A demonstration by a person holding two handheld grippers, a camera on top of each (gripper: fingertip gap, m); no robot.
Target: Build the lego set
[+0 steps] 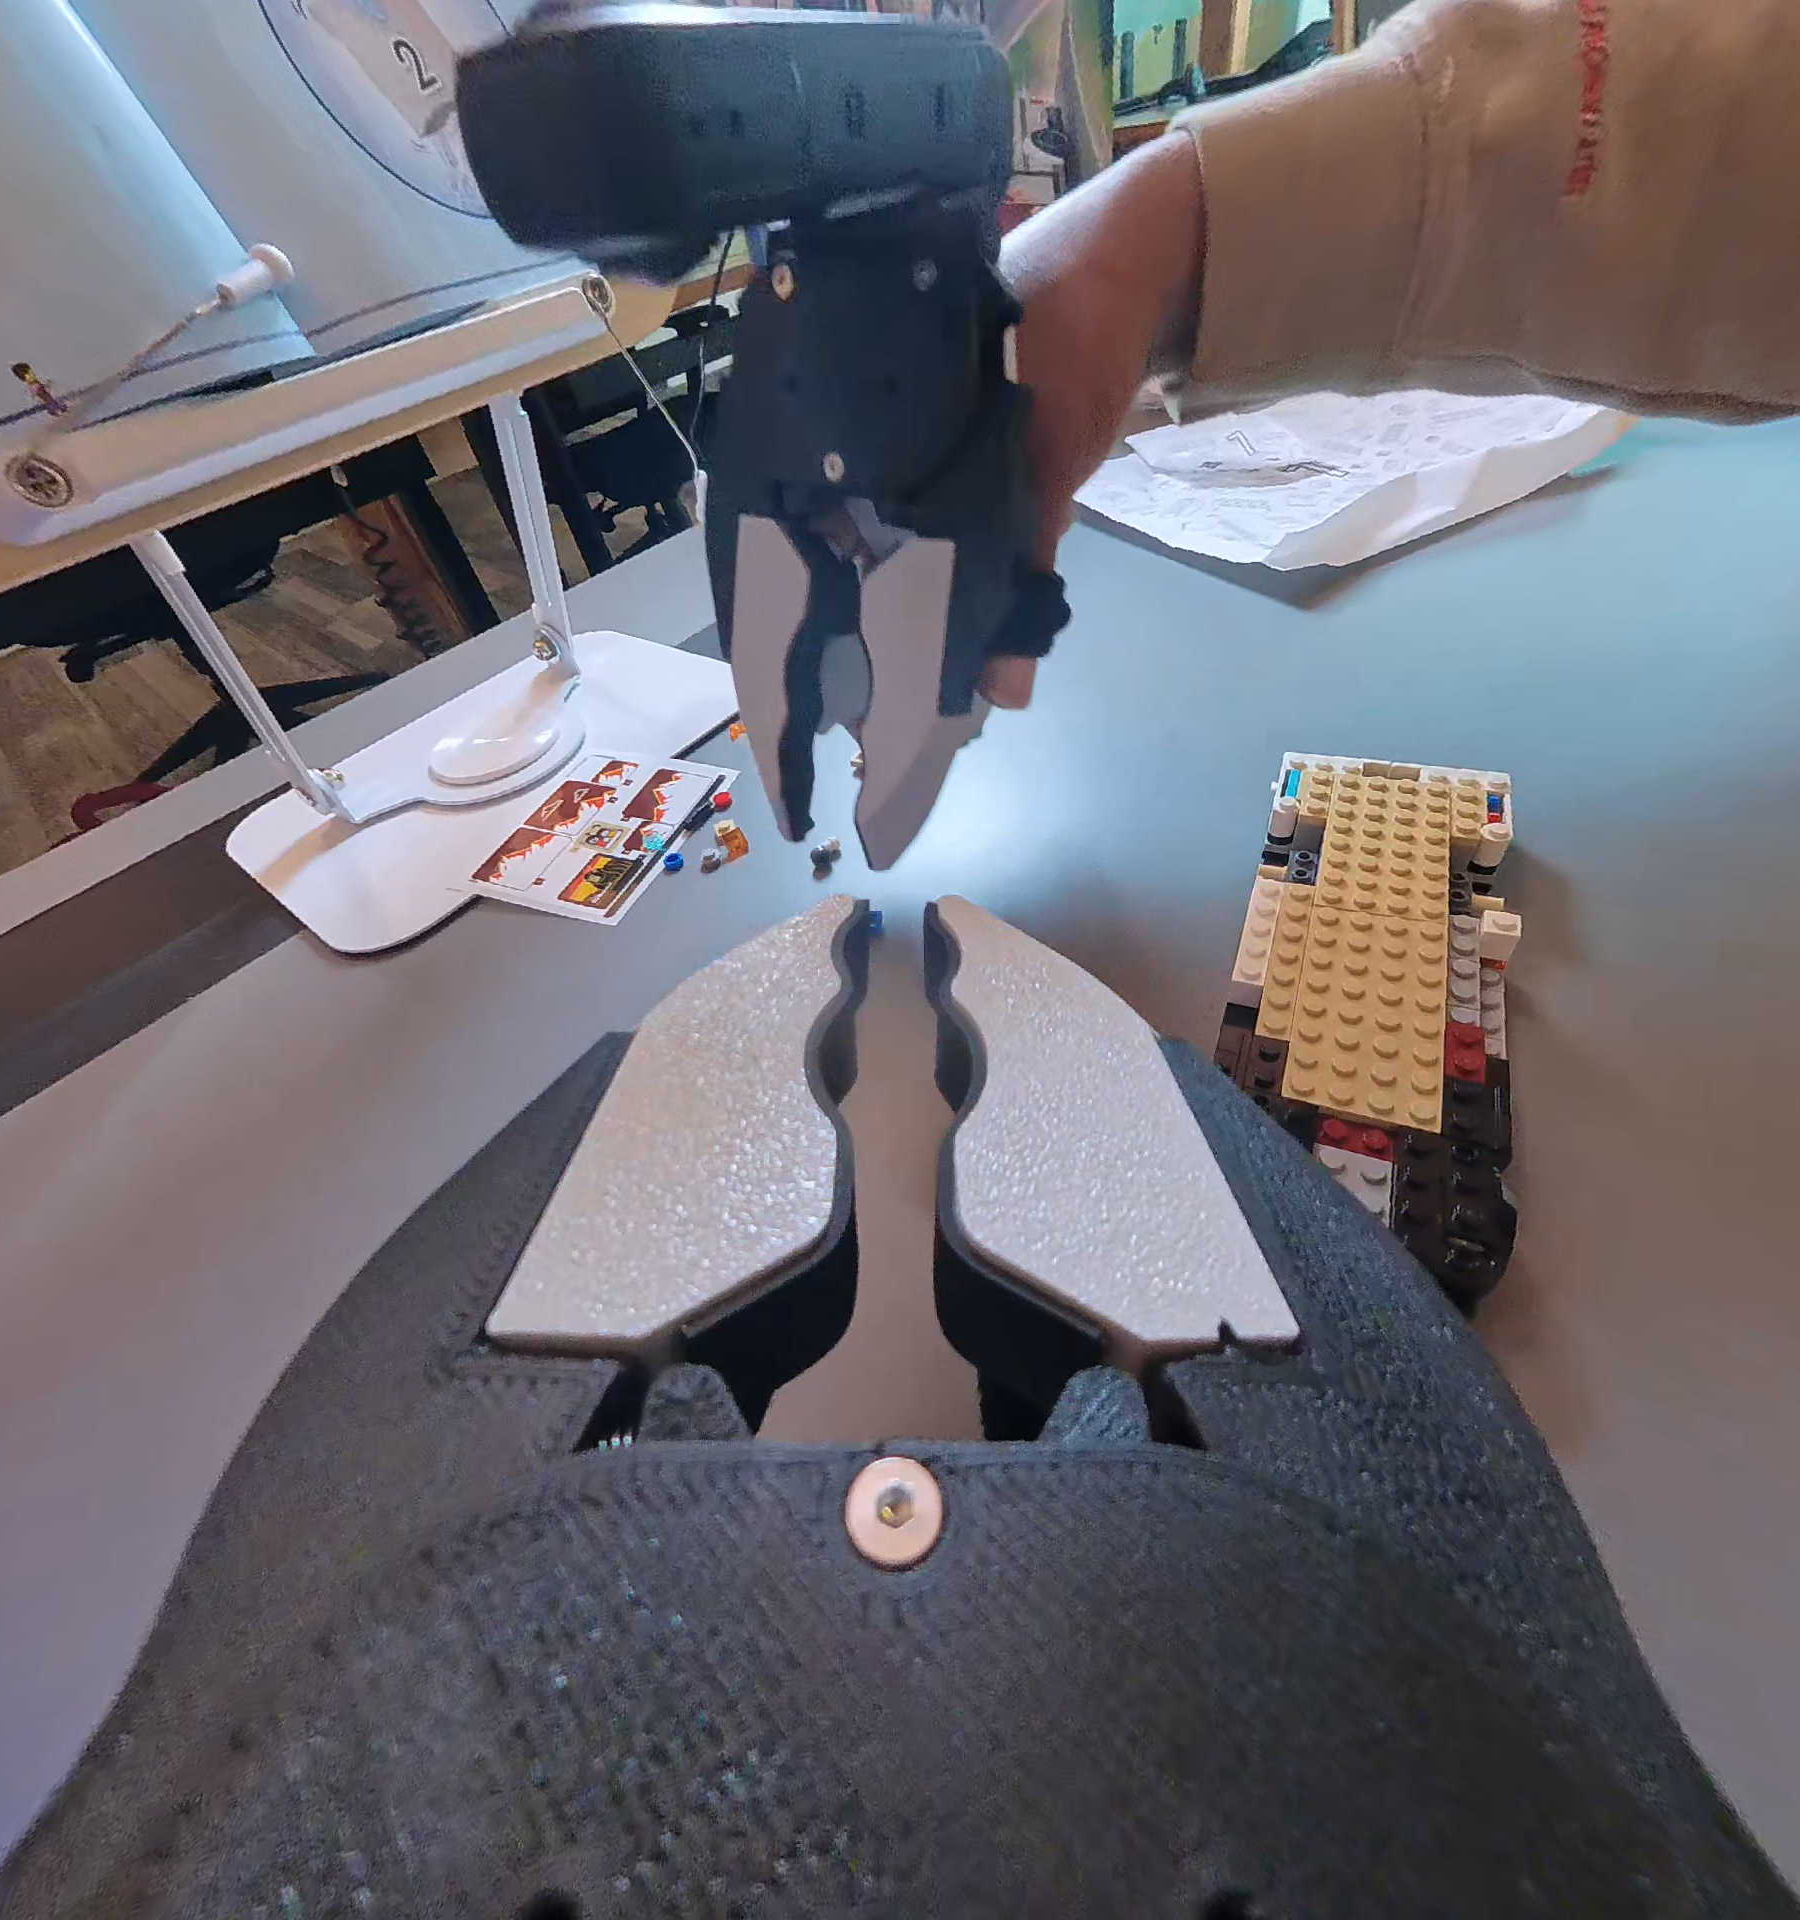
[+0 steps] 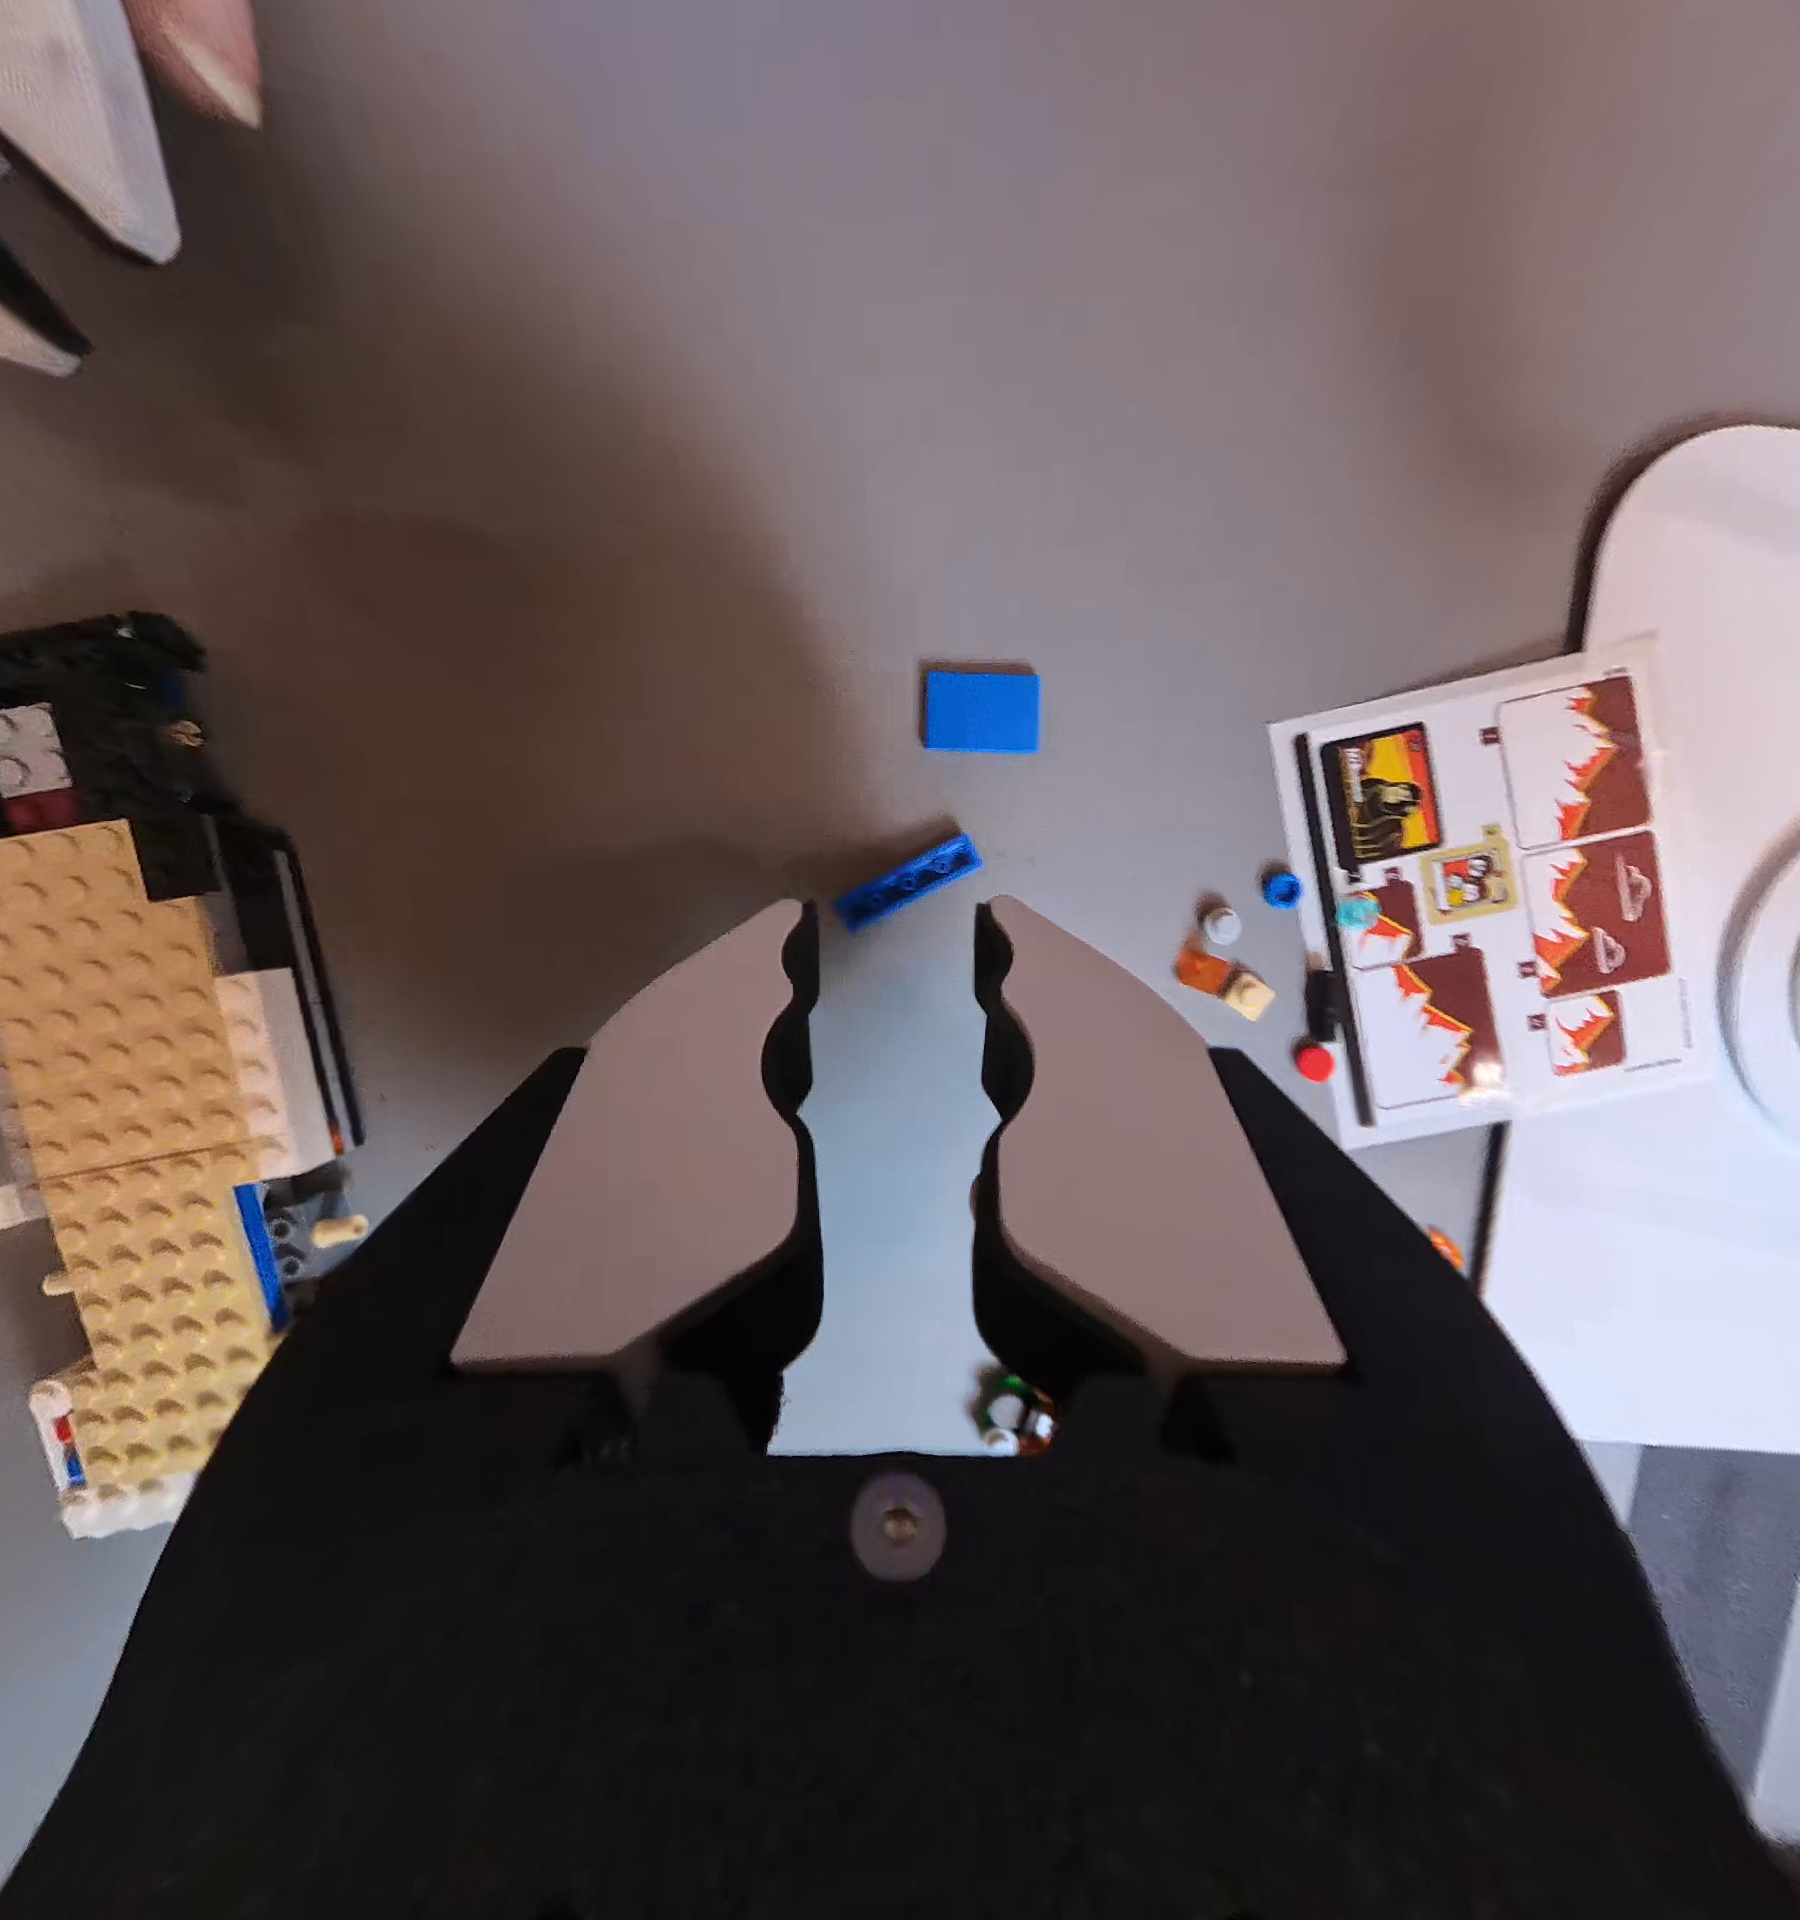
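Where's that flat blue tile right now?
In the right wrist view the blue tile lies flat on the grey table, just beyond a narrow blue plate, left of the sticker sheet.

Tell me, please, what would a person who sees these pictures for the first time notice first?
Probably the right claw, hanging open and empty over the grey table in the centre of the left wrist view, held by a hand. Next, the tan and black brick model lying flat to the right. From the right wrist view, the blue plate and the blue tile stand out ahead of the fingertips, beside the sticker sheet.
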